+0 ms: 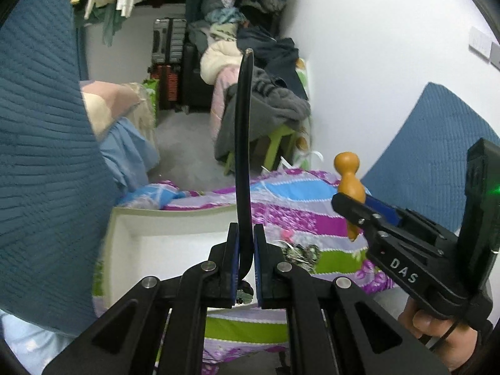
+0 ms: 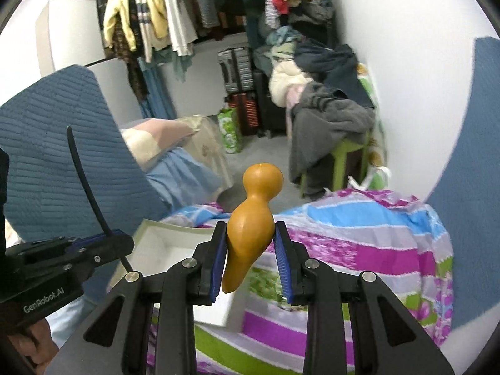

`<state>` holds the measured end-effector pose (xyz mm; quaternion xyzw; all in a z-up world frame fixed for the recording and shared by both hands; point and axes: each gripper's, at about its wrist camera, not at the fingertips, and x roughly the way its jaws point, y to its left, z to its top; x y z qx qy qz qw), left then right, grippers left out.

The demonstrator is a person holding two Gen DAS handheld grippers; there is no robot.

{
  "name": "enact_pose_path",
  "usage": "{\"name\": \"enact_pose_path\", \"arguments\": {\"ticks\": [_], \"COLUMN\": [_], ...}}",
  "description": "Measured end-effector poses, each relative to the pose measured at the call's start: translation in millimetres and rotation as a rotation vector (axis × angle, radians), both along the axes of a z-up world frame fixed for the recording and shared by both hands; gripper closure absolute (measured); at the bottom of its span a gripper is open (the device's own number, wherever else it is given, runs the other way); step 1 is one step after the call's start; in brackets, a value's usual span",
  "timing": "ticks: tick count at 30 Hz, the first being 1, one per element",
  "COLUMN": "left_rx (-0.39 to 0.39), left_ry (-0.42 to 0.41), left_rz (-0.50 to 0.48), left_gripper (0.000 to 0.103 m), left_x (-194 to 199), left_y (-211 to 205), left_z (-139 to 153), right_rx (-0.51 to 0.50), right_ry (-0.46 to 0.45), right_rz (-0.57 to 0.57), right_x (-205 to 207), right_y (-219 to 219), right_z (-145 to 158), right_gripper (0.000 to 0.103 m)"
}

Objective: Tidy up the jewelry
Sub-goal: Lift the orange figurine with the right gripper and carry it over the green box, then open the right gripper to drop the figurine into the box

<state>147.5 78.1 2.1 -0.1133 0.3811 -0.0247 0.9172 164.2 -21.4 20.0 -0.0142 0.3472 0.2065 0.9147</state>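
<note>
My left gripper (image 1: 246, 234) is shut on a black strap (image 1: 242, 143) that stands upright from its jaws, with a small metal piece (image 1: 243, 293) hanging at its lower end. My right gripper (image 2: 250, 237) is shut on an orange gourd-shaped pendant (image 2: 250, 222), held up above the bed. The right gripper also shows in the left wrist view (image 1: 353, 209) with the gourd (image 1: 348, 175). The left gripper shows at the left of the right wrist view (image 2: 109, 240) with the strap (image 2: 86, 181). A white open box (image 1: 162, 237) lies on the patchwork quilt (image 1: 297, 215), below the left gripper. A small pile of jewelry (image 1: 301, 254) lies on the quilt beside the box.
Blue quilted cushions stand at the left (image 1: 40, 156) and right (image 1: 437, 156). A white wall (image 1: 375, 62) is at the right. Beyond the bed are a green stool piled with clothes (image 2: 331, 125), suitcases (image 2: 240, 93) and a rail of hanging clothes (image 2: 162, 15).
</note>
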Motion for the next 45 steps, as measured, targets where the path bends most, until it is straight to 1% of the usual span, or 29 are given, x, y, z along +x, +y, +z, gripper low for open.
{"name": "enact_pose_path", "arguments": {"ticks": [4,7,9,14,16,22,30,33,38,42,44,45], "left_rx": [-0.004,-0.007,-0.012,-0.021,-0.017,-0.021,-0.031,-0.034,-0.019,0.003,0.006,0.002], "left_ry": [0.009,0.024,0.040,0.093,0.111,0.168,0.237,0.257,0.252,0.235,0.213,0.205], "left_rz": [0.038,0.062,0.074,0.083,0.085,0.083,0.083,0.086,0.089,0.092,0.094,0.096], "left_gripper": [0.096,0.096,0.096,0.096,0.096,0.096,0.096,0.096,0.094,0.094,0.093,0.093], "left_x": [-1,0,1,9,7,15,19,19,18,16,13,11], "left_y": [32,54,68,97,101,116,129,131,129,126,125,124], "left_z": [-7,-20,-31,-64,-77,-112,-149,-158,-159,-148,-138,-134], "right_rx": [-0.017,-0.040,-0.055,-0.097,-0.116,-0.165,-0.206,-0.211,-0.192,-0.181,-0.170,-0.164], "right_ry": [0.018,0.043,0.061,0.126,0.156,0.215,0.277,0.293,0.314,0.301,0.288,0.282], "right_rz": [0.044,0.075,0.091,0.122,0.127,0.143,0.154,0.158,0.171,0.176,0.177,0.179], "right_x": [4,7,7,14,14,18,24,25,26,26,26,25], "right_y": [35,57,68,96,103,118,130,131,128,123,120,118], "right_z": [-11,-25,-35,-73,-89,-121,-153,-160,-161,-152,-143,-139], "right_gripper": [0.076,0.076,0.076,0.076,0.076,0.076,0.076,0.076,0.076,0.075,0.065,0.064]}}
